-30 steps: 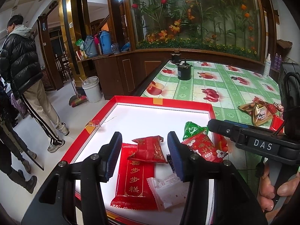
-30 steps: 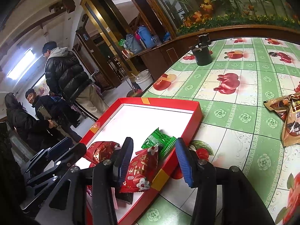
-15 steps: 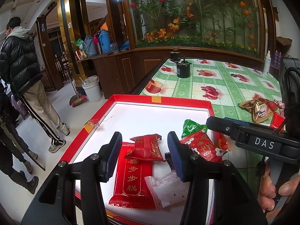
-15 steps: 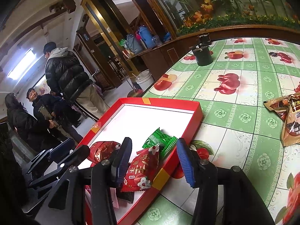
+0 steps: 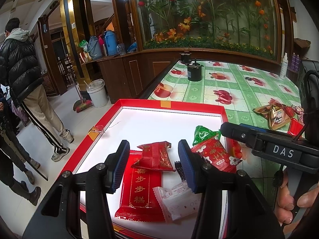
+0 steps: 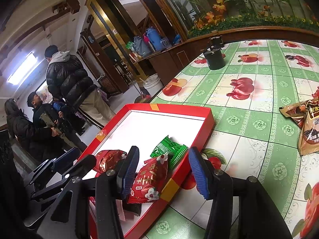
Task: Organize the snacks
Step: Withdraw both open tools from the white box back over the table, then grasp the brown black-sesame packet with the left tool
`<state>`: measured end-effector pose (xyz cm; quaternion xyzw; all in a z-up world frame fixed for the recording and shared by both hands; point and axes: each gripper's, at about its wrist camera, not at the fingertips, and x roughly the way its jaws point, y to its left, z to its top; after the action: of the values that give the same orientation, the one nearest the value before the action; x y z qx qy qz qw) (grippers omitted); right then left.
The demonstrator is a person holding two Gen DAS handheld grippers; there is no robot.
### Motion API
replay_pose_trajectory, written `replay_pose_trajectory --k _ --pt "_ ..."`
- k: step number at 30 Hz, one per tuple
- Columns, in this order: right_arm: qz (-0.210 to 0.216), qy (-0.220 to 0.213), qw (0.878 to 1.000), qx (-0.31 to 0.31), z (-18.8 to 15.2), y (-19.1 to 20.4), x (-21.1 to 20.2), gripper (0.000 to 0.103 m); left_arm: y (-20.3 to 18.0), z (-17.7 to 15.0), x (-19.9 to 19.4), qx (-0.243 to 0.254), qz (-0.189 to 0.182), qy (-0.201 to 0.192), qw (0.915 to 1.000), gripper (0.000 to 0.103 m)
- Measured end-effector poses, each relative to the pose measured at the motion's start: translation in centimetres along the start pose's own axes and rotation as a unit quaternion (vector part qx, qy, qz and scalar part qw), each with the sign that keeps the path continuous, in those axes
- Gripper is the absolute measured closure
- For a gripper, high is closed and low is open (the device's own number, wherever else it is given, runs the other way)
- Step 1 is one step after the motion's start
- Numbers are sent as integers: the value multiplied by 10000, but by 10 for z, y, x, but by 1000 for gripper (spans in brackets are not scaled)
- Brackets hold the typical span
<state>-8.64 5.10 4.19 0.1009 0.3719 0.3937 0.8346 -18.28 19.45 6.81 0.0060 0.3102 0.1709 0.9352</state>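
A red-rimmed white tray [image 5: 171, 102] [image 6: 207, 125] sits at the table's near left corner. It holds a small dark red packet [image 5: 155, 156], a flat red packet with gold characters [image 5: 142, 189], a white wrapper [image 5: 177, 201], a green packet [image 5: 202, 134] [image 6: 171, 150] and a red flower-print packet [image 5: 216, 156] [image 6: 150, 179]. My left gripper [image 5: 152, 166] is open and empty above the dark red packet. My right gripper [image 6: 162, 172] is open and empty, straddling the tray's right rim over the flower-print packet.
Brown and red snack packets [image 5: 278, 114] [image 6: 307, 123] lie on the green tablecloth to the right. A black canister [image 5: 194, 72] [image 6: 214, 58] stands at the far end. People [image 5: 24, 75] stand on the floor left of the table.
Both grippers have drawn back and risen slightly from the tray. Both stay open and the packets have not moved.
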Motion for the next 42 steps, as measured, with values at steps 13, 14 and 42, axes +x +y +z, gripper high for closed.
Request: replay_pose_trajectory --k 13,14,42 --pt "-784 -529 9952 242 3 -43 -47 37 -36 2 -6 417 -253 41 9988 41" --pt "-969 -551 9934 267 3 -50 -53 37 -42 3 -7 478 -299 49 9984 41" --pt "-3131 -769 9351 1469 18 -210 -150 36 -229 77 56 802 -1316 948 9835 21"
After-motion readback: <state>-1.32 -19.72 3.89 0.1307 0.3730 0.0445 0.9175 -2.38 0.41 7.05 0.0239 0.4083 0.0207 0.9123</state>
